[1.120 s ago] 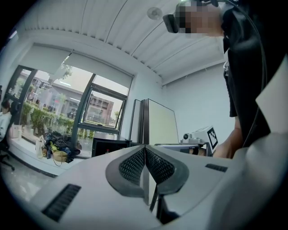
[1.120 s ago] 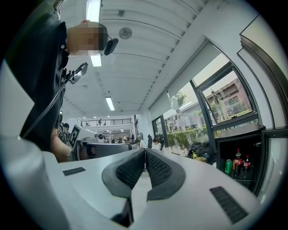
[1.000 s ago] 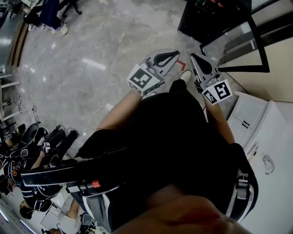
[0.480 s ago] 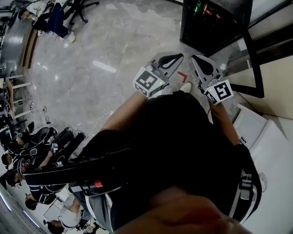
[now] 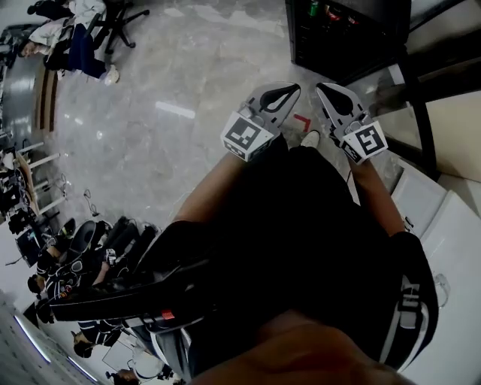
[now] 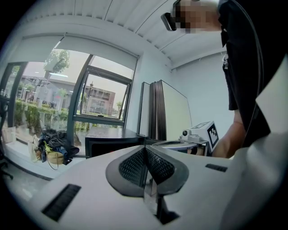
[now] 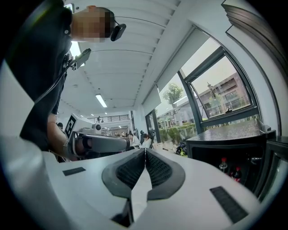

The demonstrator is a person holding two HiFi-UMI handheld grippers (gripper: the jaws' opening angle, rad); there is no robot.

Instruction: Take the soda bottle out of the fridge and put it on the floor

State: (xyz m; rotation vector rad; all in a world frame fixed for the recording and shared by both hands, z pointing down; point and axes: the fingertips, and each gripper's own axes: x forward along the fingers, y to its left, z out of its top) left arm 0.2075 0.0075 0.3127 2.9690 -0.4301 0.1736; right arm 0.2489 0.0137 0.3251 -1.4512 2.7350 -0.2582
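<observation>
A black fridge (image 5: 342, 34) stands at the top of the head view with its glass door (image 5: 421, 83) swung open to the right. Small bottles (image 5: 323, 10) show on a shelf inside; in the right gripper view two red-capped soda bottles (image 7: 223, 165) stand in the fridge (image 7: 229, 148). My left gripper (image 5: 289, 90) and right gripper (image 5: 325, 90) are held side by side in front of my body, short of the fridge, both shut and empty. The left gripper (image 6: 145, 148) and right gripper (image 7: 145, 150) show their pads pressed together.
A red tape mark (image 5: 301, 120) lies on the grey marble floor (image 5: 188, 68) just ahead of my shoe (image 5: 310, 139). White cabinets (image 5: 443, 218) run along the right. Seated people and office chairs (image 5: 90, 248) fill the lower left.
The fridge has come further into the head view, with the bottles inside showing more. Both grippers stay shut and side by side, a little closer to the fridge.
</observation>
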